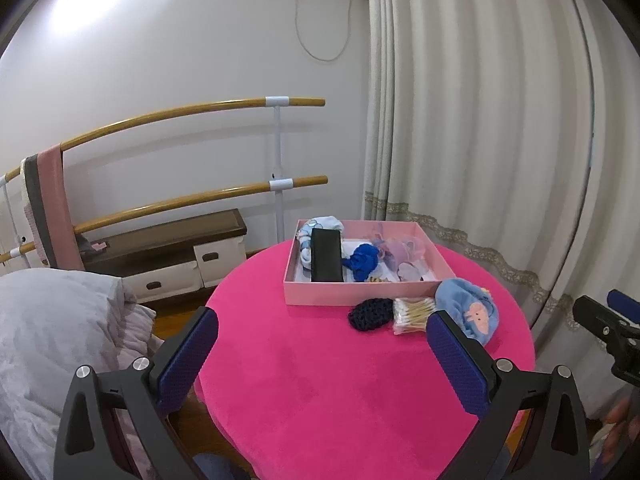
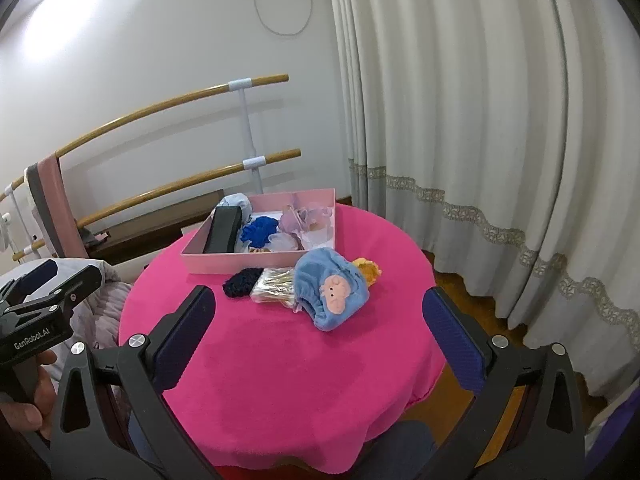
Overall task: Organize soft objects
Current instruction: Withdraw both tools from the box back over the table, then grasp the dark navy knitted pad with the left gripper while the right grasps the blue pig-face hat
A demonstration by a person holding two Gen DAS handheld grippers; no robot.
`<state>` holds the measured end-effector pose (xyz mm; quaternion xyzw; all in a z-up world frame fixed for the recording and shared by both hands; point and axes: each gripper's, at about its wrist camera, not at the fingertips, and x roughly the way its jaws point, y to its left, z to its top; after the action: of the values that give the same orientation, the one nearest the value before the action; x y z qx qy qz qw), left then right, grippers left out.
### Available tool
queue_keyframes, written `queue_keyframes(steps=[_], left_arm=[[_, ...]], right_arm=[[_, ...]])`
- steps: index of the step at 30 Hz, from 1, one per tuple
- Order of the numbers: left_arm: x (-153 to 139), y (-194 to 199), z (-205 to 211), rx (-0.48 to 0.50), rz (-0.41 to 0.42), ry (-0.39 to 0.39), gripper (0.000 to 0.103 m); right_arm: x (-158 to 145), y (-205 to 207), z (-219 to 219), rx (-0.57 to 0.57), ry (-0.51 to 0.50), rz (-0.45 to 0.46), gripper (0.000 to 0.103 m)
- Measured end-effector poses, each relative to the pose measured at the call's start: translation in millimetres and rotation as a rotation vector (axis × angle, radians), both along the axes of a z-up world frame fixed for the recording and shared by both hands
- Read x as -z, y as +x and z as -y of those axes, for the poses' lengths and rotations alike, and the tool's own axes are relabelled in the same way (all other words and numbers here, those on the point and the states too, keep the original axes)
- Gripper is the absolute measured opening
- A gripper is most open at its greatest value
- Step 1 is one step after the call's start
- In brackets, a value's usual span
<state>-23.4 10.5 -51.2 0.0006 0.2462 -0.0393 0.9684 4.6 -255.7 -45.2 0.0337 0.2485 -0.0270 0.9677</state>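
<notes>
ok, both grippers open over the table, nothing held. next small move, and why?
Probably bring the right gripper forward and down over the fluffy blue pouch with the pink pig face. It lies outside the pink cardboard box, nearest that gripper, with open pink tablecloth in between. The left gripper is open too, but the pouch sits off to its right.

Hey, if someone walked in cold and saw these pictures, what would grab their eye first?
The hot pink round table fills the middle of both views. Toward its far side sits a pale pink box holding soft things, among them a blue scrunchie and a black band. Just in front of the box lies a blue plush cap with a pink pig face, beside a pack of cotton swabs; both grippers hang open and empty.
</notes>
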Motion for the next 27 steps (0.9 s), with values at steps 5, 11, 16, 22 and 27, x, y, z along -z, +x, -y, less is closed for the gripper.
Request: queue_keyframes(steps=[5,11,16,22,27], left_arm=[[18.4,13.2,4.9,0.01,0.008,0.023,0.103],[45.0,53.5,13.6,0.018,-0.066,0.047,0.103],[72.5,104.4,21.7,0.035,-0.158,0.076,0.103],[108.0,178.3,36.5,0.046,-0.245,0.12,0.103],[137.3,231.6,51.8,0.08,-0.304,0.133,0.103]], right_arm=[[5.9,9.2,-0.8,-0.003,0.001,-0.017,0.103],[16.9,29.9,1.6,-0.014,-0.003,-0.053,0.103],[35.9,52.5,23.7,0.035,0.035,-0.113,0.103],[57.9,85.4,32.8,0.032,0.045,-0.181,0.103],[73.6,111.9,34.1,0.023,0.047,-0.224,0.103]])
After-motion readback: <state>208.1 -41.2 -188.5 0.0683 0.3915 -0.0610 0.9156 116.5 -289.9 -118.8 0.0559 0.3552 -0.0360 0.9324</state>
